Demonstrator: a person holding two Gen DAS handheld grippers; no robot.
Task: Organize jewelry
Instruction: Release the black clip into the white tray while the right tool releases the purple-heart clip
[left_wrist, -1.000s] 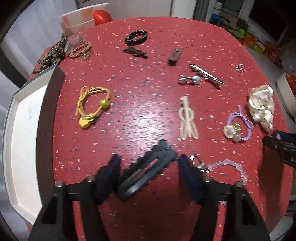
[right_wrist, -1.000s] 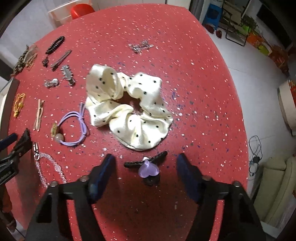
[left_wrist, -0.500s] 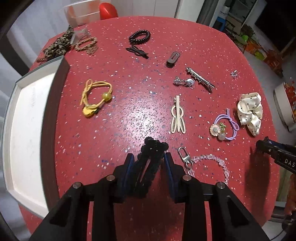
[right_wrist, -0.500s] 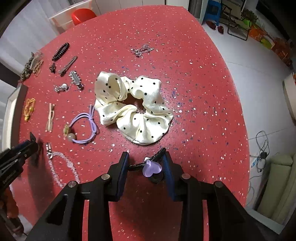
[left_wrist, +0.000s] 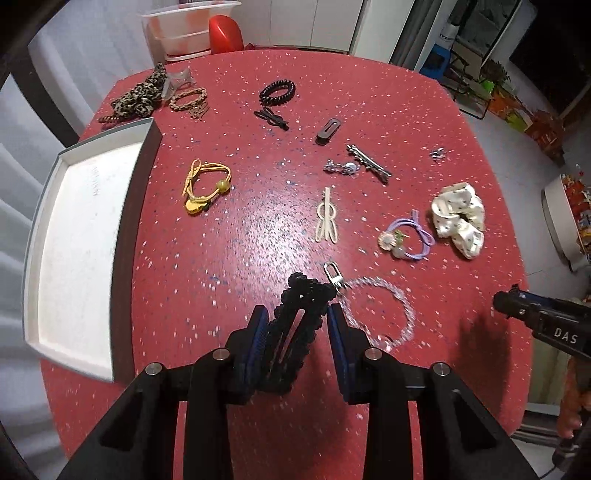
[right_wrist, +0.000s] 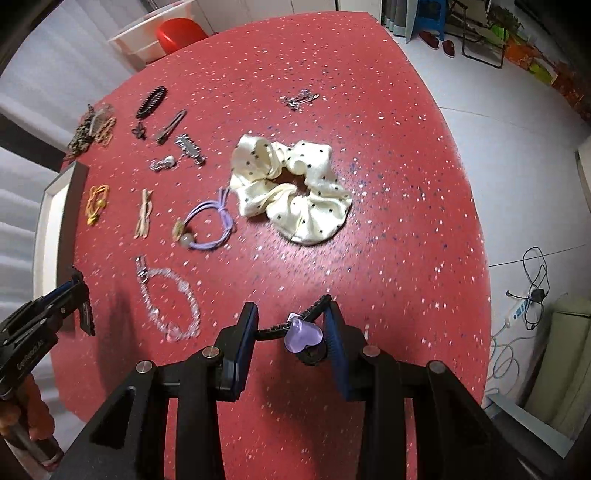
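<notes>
Both clips held above the red table

Underfoot, so to speak: a red speckled tabletop (left_wrist: 229, 258), glossy. Pale tiled floor (right_wrist: 517, 155) to my right, with a power strip and cables (right_wrist: 524, 306). A clear plastic tub (left_wrist: 184, 29) and something red stand past the far edge.

A white tray (left_wrist: 74, 240) with a dark wall sits at the table's left edge. Strewn across the top: yellow hair tie (left_wrist: 205, 188), black coil tie (left_wrist: 277, 92), black bow clip (left_wrist: 271, 119), dark snap clip (left_wrist: 328, 130), two silver clips (left_wrist: 367, 164), beige clip (left_wrist: 327, 218), lilac hair tie with flower charm (left_wrist: 406, 238), cream polka-dot scrunchie (right_wrist: 291, 188), clear beaded chain with clasp (right_wrist: 166, 299). Leopard-print and braided ties (left_wrist: 147, 94) lie at the far left corner.

My left gripper (left_wrist: 297, 328) points steeply down, jaws partly closed, pads pressing a black scalloped snap clip (left_wrist: 295, 321) that looks clear of the table, over the chain's clasp end. My right gripper (right_wrist: 290, 326), likewise steep, pinches a black clip with a lilac heart (right_wrist: 304, 334) between its pads.
</notes>
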